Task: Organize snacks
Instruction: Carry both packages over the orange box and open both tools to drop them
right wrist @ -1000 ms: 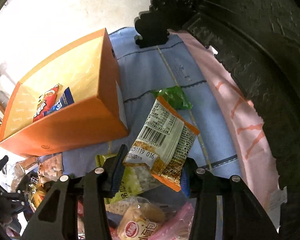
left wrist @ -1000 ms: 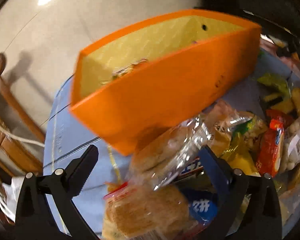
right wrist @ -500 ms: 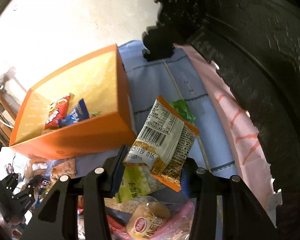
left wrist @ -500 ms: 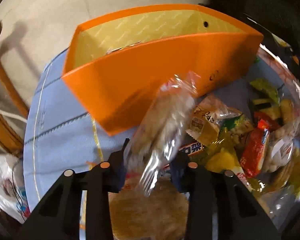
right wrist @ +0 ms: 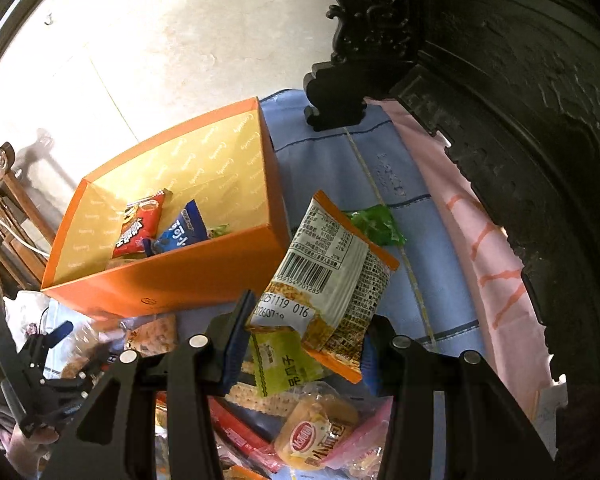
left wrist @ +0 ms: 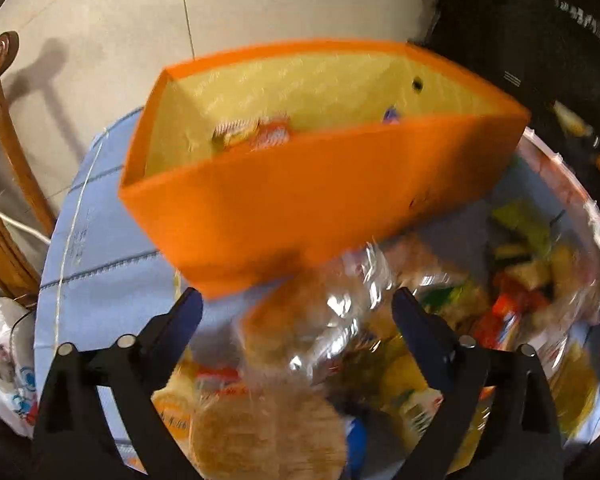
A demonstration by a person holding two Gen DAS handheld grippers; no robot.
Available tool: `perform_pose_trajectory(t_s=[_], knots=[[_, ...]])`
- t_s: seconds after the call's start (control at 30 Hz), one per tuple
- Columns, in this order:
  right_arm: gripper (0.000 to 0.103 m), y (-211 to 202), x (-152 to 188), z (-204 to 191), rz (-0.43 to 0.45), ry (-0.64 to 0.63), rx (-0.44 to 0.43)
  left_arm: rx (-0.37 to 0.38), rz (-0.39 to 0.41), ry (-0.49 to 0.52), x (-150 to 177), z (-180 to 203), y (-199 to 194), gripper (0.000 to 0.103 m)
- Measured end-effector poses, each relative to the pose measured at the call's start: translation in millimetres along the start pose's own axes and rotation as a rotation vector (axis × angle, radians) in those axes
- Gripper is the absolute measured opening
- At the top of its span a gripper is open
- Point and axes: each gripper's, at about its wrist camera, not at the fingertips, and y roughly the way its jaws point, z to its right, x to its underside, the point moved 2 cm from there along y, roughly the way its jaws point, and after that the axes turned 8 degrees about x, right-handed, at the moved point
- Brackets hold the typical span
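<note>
An orange box (left wrist: 300, 200) with a yellow inside stands on the blue cloth; it also shows in the right wrist view (right wrist: 172, 280), holding a red packet (right wrist: 140, 228) and a blue packet (right wrist: 180, 232). My left gripper (left wrist: 296, 308) is open; a clear-wrapped cracker pack (left wrist: 320, 312) lies blurred between its fingers, just below the box's front wall. My right gripper (right wrist: 308, 328) is shut on an orange-and-white snack bag (right wrist: 332, 280), held above the snack pile right of the box.
A pile of mixed snacks (left wrist: 500, 320) covers the blue cloth (right wrist: 360, 168) in front of the box. A green wrapper (right wrist: 376, 224) lies right of the box. Dark carved furniture (right wrist: 500, 100) stands at the right. A wooden chair (left wrist: 4, 200) is at the left.
My left gripper was shut on the clear cracker pack half a second ago; its jaws have now opened wide and the pack is loose. My right gripper rose slightly with its bag.
</note>
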Motion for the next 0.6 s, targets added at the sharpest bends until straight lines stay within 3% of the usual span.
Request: perform_pose_trajectory(t_s=[0.07,0.1,0.23,0.4,0.6], knots=[[0.047,0,0,3,-0.004,0.006,0.002,0.009,-0.030,0.005,-5,3,6,0.044],[0.047,-1,0,4,-0.005,0.011,-0.001,0.016,-0.040,0.022,-5,5,8,0.041],[0.047,-6,1,7,0.005,0.023,-0.005,-0.021,-0.062,0.109,-4,21,14,0.037],[0.047,-13,-2,10,0.022,0.031,-0.006,0.011,-0.051,0.018,-6,12,-1,0.033],[0.047,-19,-4,10,0.043,0.030,-0.013,-0.021,-0.070,0.014,4,8,-14,0.032]])
